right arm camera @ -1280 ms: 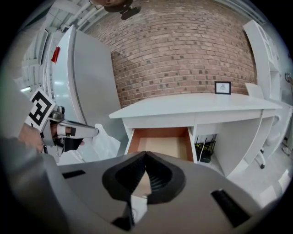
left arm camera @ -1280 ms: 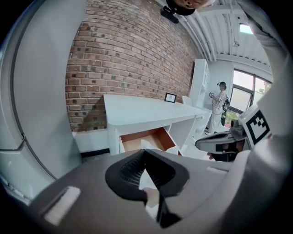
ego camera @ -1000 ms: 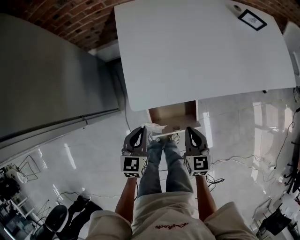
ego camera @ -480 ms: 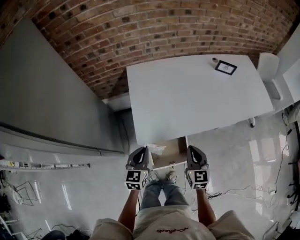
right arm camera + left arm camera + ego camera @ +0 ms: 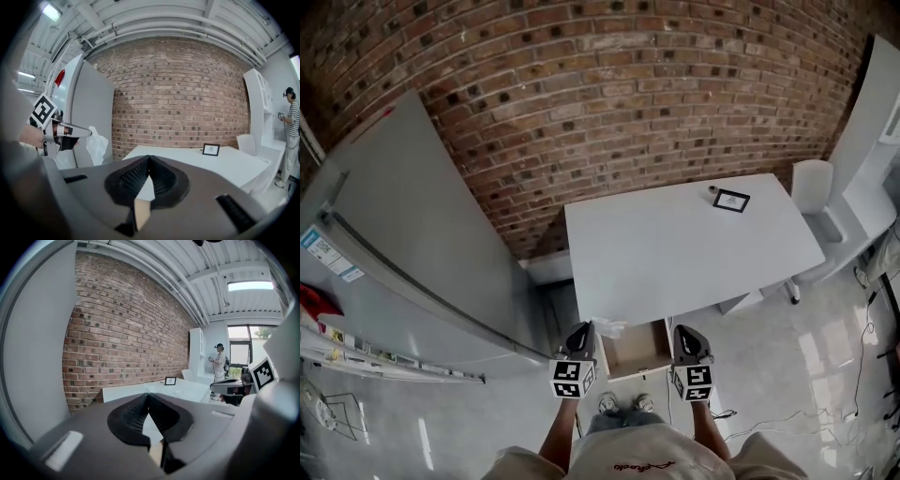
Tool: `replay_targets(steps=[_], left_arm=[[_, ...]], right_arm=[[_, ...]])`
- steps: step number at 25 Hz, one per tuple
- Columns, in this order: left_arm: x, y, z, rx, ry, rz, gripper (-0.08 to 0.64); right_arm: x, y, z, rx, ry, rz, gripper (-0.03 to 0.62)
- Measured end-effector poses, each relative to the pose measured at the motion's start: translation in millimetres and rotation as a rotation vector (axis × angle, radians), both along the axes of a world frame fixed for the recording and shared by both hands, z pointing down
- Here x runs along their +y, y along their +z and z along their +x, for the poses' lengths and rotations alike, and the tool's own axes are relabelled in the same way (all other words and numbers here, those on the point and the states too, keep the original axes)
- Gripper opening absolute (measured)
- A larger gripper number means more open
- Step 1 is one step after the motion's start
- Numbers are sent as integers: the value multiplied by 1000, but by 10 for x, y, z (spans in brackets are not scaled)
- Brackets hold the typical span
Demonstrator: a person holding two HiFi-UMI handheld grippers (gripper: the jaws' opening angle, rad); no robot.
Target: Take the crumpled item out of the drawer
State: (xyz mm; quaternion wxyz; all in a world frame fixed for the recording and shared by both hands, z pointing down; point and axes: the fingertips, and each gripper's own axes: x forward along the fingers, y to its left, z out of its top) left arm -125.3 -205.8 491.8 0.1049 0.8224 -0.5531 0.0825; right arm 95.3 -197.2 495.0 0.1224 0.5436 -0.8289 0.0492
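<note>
On the left stands a tall grey fridge [image 5: 412, 272]. Our left arm reaches straight out in front of us. Our left gripper [image 5: 582, 330] points almost level, toward the brick wall [image 5: 609, 103]. Its jaws are squeezed tight on the white crumpled item [image 5: 608, 327]. The item hangs from the tips, up in the air by the left corner of the open drawer [image 5: 636, 349]. The drawer sits between our two grippers, under the white table [image 5: 694, 248]. Our right arm is held out the same way, beside the left. Our right gripper [image 5: 685, 330] has its jaws pressed together with nothing in them.
</note>
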Motion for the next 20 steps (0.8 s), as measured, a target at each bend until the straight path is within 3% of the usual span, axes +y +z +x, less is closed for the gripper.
replay_targets(steps=[5,20], left_arm=[[-4,-264,-62,-10,-2,39,9],[59,-550,4,22,11,78,9]], right_arm=[[-15,-328,-3,3,5,61,12],[92,-614,134,-7,55,108,12]])
